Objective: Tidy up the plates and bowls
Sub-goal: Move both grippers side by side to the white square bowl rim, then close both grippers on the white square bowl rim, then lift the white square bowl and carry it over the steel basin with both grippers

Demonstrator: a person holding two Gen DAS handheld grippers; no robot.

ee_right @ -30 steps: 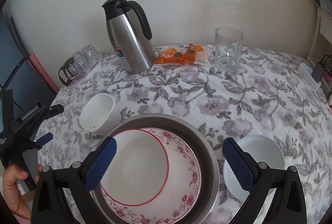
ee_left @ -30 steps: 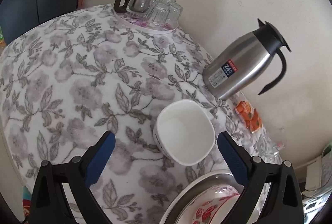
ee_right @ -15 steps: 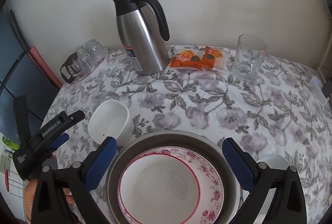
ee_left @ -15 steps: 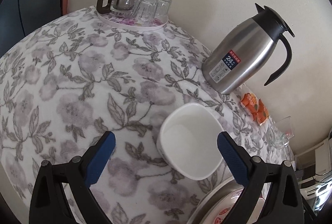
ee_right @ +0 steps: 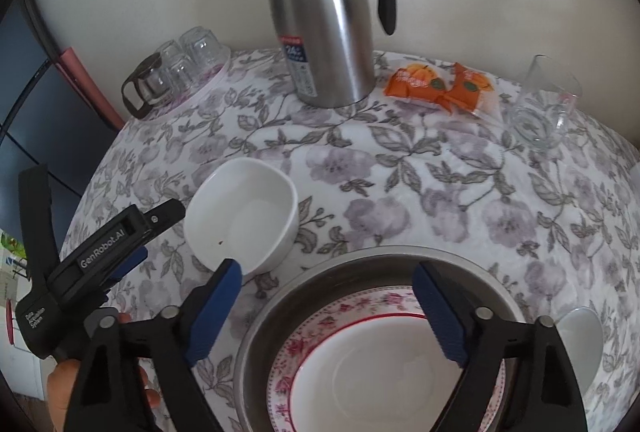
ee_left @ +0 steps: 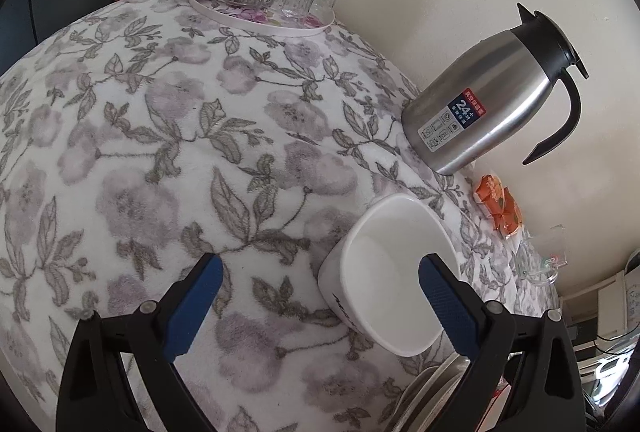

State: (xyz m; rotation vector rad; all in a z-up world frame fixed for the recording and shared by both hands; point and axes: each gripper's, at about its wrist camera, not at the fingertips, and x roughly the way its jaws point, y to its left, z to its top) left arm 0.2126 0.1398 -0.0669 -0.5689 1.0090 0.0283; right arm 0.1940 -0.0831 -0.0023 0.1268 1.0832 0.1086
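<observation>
The white bowl [ee_left: 390,276] sits on the floral-clothed counter [ee_left: 168,135] beside the nested metal pan [ee_right: 360,264], straddled by the wide-open, empty left gripper [ee_left: 320,276], while the right gripper [ee_right: 327,290], jaws just narrowing yet empty, hovers over the floral plate [ee_right: 384,360].

I've got my left gripper [ee_left: 318,278] angled steeply downward with its blue-padded jaws spread wide and nothing pinched between them, and from the right wrist camera I can see it low on the left, gripped from below by the person's hand [ee_right: 66,388]. My right gripper [ee_right: 326,296] tips down just as steeply, and its jaws have just been closing in a little, though they stand well apart with the pads pressing on nothing.
</observation>
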